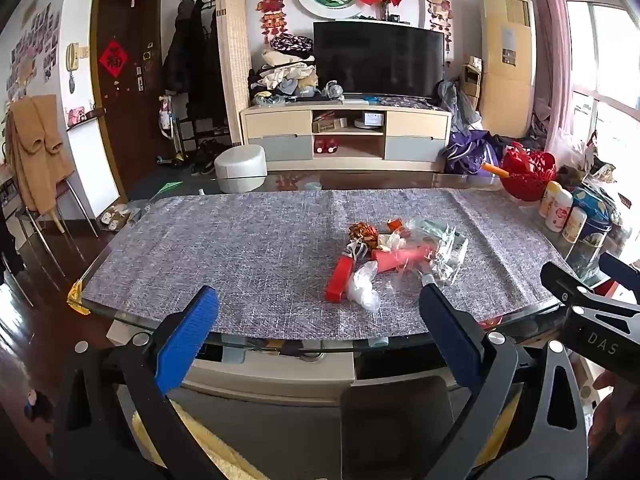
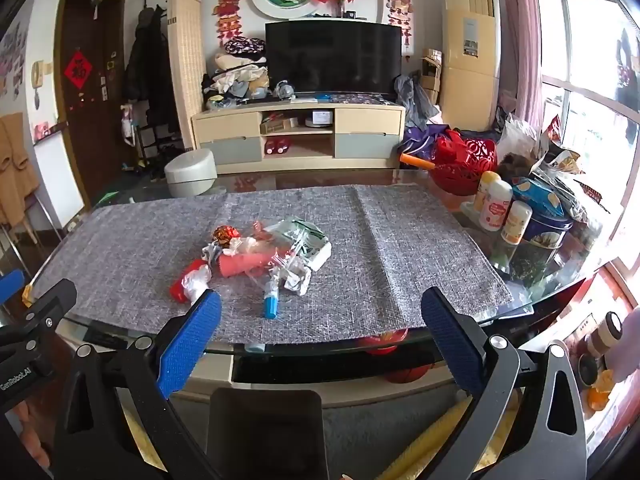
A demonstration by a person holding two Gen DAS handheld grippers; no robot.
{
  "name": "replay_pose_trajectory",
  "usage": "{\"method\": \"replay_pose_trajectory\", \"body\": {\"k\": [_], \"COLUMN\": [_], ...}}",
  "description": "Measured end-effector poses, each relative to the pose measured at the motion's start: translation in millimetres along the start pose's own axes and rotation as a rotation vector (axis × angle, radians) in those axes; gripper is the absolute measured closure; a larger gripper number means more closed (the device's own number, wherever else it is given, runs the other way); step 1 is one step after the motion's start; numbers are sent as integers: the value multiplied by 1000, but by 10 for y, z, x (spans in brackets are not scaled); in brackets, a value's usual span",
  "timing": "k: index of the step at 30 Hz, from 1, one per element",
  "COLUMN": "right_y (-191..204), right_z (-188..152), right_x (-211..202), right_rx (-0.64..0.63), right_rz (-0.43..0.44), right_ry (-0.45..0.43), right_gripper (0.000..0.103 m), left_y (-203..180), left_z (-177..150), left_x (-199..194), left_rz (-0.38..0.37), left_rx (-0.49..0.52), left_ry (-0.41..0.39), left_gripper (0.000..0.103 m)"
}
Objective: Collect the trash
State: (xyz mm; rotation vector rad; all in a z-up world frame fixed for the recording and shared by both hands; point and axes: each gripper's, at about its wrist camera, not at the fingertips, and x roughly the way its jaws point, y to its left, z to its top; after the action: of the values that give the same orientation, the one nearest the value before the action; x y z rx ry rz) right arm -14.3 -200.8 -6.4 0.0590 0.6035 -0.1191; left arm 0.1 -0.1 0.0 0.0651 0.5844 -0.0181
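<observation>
A pile of trash (image 1: 394, 256) lies on the grey table mat (image 1: 240, 248): red wrappers, a red tube, crumpled clear and white plastic, a green-printed bag. In the right wrist view the pile (image 2: 260, 254) sits left of centre, with a small blue tube (image 2: 271, 304) at its near edge. My left gripper (image 1: 318, 296) is open and empty, held over the near table edge in front of the pile. My right gripper (image 2: 320, 302) is open and empty, just right of the pile's near side. Each gripper shows at the edge of the other's view.
A red basket (image 2: 464, 164), several bottles (image 2: 496, 208) and a blue tin (image 2: 546, 232) crowd the table's right end. The glass table edge (image 1: 280, 340) runs just ahead of my fingers. A TV cabinet (image 1: 346, 136) and a white stool (image 1: 240, 168) stand beyond.
</observation>
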Motion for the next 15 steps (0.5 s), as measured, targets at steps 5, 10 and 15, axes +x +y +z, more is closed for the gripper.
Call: {"method": "replay_pose_trajectory", "body": {"k": [5,10,15], "right_y": [12,8,0], "right_z": [39,6,28], "right_x": [58,-6,1], "right_rx": [5,3,9], "right_rz": [7,3,0], "right_ry": [7,2,1], "right_gripper": [3,3,3], "left_y": [15,36,-19], "left_z": [-5,-10,0], "left_x": [-16,-12,16], "left_rz": [-19,-32,-21], "left_rx": [-16,-22,-19], "left_ry": [-15,-10,-11], "left_gripper": [8,8,8]}}
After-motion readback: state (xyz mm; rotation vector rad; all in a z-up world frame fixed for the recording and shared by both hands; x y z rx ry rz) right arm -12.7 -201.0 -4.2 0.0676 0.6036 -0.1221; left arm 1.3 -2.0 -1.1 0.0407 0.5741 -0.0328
